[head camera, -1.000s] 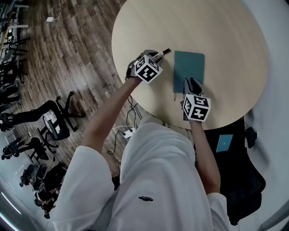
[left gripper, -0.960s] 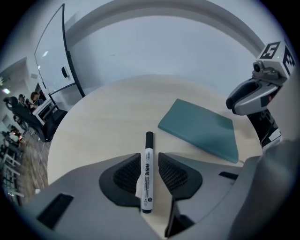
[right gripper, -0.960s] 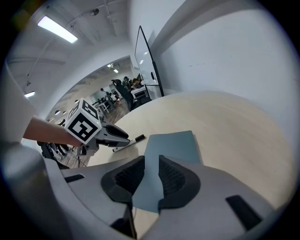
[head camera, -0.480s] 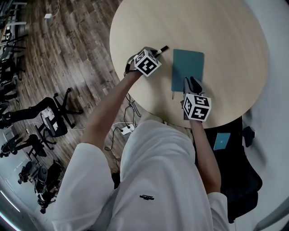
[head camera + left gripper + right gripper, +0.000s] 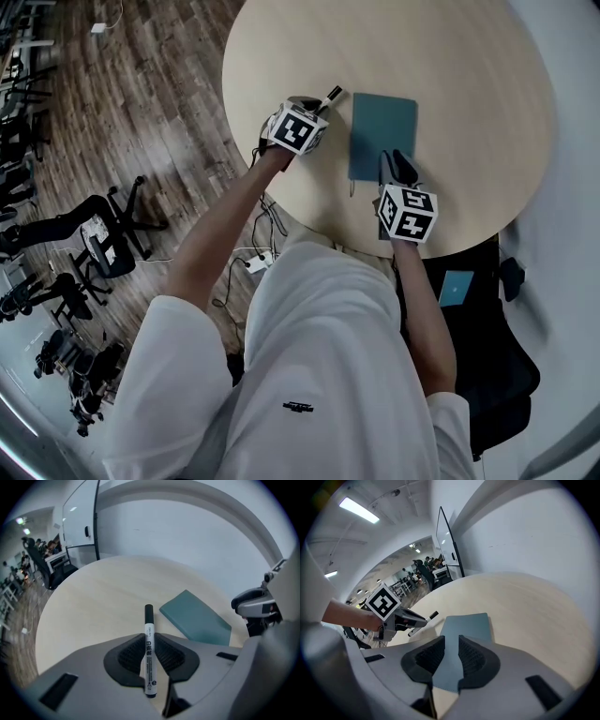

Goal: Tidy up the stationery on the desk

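A black-capped white whiteboard marker (image 5: 330, 95) (image 5: 148, 616) is clamped in my left gripper (image 5: 317, 105) (image 5: 150, 641), cap pointing away, held just above the round wooden table (image 5: 450, 56). Right of it a teal notebook (image 5: 382, 131) (image 5: 197, 618) (image 5: 466, 625) lies flat and closed. My right gripper (image 5: 401, 164) (image 5: 451, 648) sits over the notebook's near edge. Its pads are nearly together, leaving a narrow slit through which the cover shows, and nothing is pinched between them. In the right gripper view the left gripper (image 5: 401, 618) shows at the left with the marker.
The table's near edge runs just behind both grippers. A black chair (image 5: 487, 356) with a small teal item (image 5: 457, 286) on it stands under the table at the right. Office chairs (image 5: 103, 244) and a power strip with cables (image 5: 253, 264) are on the wooden floor at the left.
The left gripper has turned a little with the marker still in it. The right gripper stays on the notebook; the head view has shifted slightly.
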A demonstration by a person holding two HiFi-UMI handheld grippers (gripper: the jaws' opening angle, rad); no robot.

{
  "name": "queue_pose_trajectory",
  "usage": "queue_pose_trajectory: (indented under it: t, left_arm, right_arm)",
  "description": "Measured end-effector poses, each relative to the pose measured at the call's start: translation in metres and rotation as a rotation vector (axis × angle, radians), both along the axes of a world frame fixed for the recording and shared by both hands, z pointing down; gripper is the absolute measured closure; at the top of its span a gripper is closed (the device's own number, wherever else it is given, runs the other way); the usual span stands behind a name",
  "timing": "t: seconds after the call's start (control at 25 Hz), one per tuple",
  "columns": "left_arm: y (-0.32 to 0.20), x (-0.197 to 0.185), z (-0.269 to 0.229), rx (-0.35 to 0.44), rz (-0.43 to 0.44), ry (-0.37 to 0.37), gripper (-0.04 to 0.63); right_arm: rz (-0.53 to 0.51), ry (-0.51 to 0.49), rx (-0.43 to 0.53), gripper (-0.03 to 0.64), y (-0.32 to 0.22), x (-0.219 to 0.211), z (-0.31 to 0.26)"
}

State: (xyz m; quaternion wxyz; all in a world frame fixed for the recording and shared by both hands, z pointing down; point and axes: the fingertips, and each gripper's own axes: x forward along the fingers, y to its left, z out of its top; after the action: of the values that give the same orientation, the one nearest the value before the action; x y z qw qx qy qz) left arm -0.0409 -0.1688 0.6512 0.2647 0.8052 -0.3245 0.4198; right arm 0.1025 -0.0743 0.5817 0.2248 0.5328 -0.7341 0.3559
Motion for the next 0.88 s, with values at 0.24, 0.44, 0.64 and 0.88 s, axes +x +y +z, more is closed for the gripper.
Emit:
queue_pose_trajectory:
  t: [0.24,0.44,0.64,0.88]
  left_arm:
    - [0.019,0.006,-0.018,-0.075,-0.196,0.122,0.520]
    - [0.028,0.016,-0.024,-0.109,-0.342,0.203,0.520]
    - [0.039,0.027,-0.019,-0.167,-0.499,0.290,0.520]
    - [0.042,0.037,-0.013,-0.178,-0.570,0.315,0.520]
  right_arm:
    - [0.025,-0.005,0.016,0.508,0.001,0.009,-0.004]
    - [0.050,-0.014,0.031,0.509,-0.002,0.017,-0.007]
    - [0.065,-0.014,0.030,0.510,0.001,0.020,-0.008]
    - [0.083,-0.016,0.027,0.511,0.004,0.022,-0.009]
